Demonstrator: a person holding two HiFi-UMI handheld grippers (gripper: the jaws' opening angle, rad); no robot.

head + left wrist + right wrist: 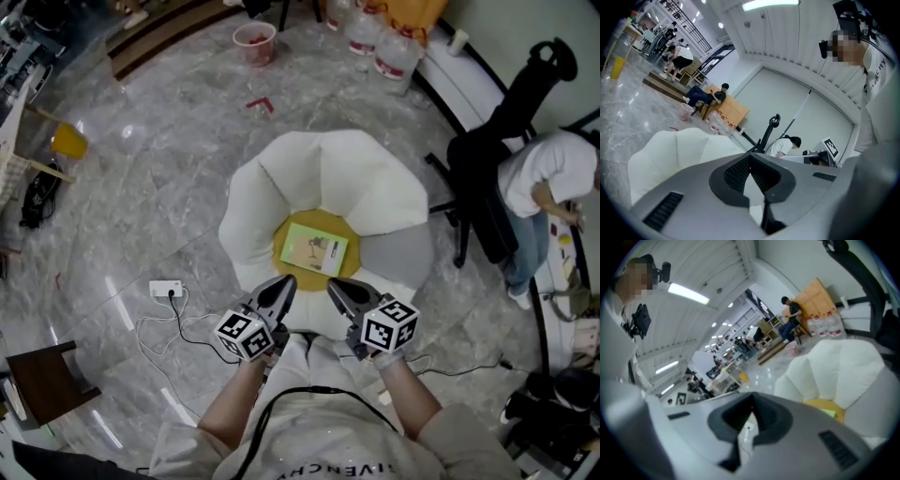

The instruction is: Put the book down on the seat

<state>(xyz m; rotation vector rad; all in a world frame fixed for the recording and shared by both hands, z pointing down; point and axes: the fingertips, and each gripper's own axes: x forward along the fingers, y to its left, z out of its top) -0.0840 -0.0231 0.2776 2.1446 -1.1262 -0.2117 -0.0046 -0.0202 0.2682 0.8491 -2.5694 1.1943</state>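
Since the book (314, 249) already lies flat on the yellow middle cushion (302, 225) of the white petal-shaped seat (281, 178), the put-down step looks done, judging from the head view. Both tools sit near the person's body, apart from the book. The left hand-held gripper (281, 291) & right hand-held gripper (339, 292) each taper to a closed tip w/ nothing in them. Next move, if any, calls only for keeping clear of the book so it isn't nudged off the cushion.

Left gripper view: the left hand-held gripper (750, 160) has its jaws together and empty. Beyond them is a white petal of the seat (670, 150). The book isn't visible here.

Right gripper view: the right hand-held gripper (751, 404) has its jaws fully closed w/ nothing between. The seat (839, 366) shows to the right, w/ the yellow cushion (816, 404) and a green sliver of the book (830, 412) just past the tool's body, not touching it.
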